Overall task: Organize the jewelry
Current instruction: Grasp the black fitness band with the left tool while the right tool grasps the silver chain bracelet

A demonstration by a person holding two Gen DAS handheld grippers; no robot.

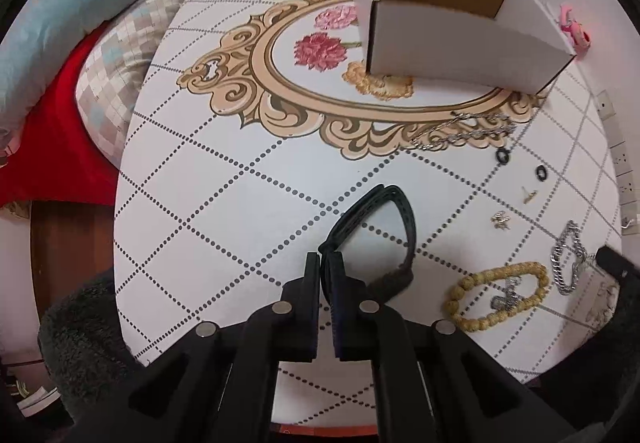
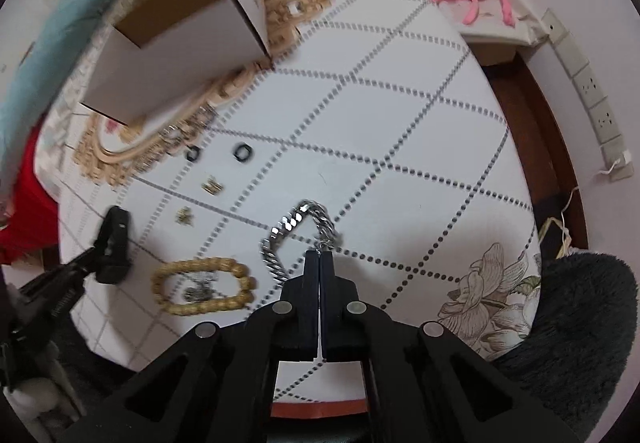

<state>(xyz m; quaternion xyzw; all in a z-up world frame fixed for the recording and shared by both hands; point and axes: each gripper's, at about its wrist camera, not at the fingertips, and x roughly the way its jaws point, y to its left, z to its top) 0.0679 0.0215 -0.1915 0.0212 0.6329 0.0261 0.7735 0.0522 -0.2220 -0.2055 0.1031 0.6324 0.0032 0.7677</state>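
While angled steeply down, claws [image 1: 323,257] [image 2: 320,254] pinch jewelry.

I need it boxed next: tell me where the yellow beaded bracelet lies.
The yellow beaded bracelet lies flat on the tablecloth, lower left in the right wrist view, ringing a small silver pendant, between both claws, beside the silver chain bracelet.

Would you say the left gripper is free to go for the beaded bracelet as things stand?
Probably not yet: the left gripper is shut on the black band. The beaded bracelet lies unobstructed nearby, right of it.
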